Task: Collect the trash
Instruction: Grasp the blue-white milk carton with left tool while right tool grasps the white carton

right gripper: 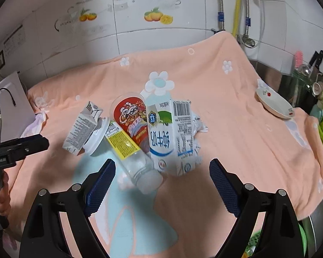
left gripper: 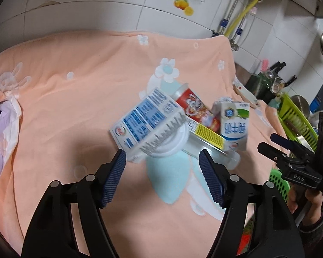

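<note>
Cartons, cup, bottle heaped mid-towel, dish far right

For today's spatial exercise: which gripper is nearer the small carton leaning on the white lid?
Left. The left gripper is open just before the small carton; the right gripper faces the clear bottle, with the carton off to its left.
</note>
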### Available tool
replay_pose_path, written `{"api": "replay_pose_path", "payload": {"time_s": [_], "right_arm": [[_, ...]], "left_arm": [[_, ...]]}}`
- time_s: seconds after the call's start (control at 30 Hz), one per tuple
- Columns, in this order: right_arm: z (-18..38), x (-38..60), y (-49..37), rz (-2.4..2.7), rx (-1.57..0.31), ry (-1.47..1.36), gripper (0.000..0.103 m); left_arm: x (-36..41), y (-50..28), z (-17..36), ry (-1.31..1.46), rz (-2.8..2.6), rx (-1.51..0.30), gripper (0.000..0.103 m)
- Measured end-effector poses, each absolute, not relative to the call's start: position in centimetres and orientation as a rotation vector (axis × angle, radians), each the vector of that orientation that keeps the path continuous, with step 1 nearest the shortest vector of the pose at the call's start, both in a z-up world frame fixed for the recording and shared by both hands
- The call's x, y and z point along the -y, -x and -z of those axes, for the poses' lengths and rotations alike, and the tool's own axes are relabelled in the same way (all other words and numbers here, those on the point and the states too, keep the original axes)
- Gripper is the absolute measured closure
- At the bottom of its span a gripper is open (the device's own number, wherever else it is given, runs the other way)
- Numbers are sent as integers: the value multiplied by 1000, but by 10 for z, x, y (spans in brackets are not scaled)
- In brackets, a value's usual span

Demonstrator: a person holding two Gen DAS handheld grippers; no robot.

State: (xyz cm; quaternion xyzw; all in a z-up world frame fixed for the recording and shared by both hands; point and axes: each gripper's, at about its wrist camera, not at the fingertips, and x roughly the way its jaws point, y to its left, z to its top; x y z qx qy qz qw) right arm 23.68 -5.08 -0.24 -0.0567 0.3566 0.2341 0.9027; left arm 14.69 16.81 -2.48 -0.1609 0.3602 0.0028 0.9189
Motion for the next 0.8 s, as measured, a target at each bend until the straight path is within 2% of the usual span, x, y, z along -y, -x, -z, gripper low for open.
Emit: {"api": "replay_pose_path", "payload": {"time_s": [0.23,0.4,0.7,0.8], "right_arm": [[20,44,-276,-476,-781,142,18],[32,47,-300,-496,-825,125,22],[39,49,-322,-559,-867,107,23],[41,48,-327,-574,-878,106,27]], "left_arm": [[-177,-178,32,276,56,-762,25],[-176,-205,37,174,117,-764,13],[-186,-237,54,146,222,-805,10],[-187,-240,57,144,254,-813,9]]}}
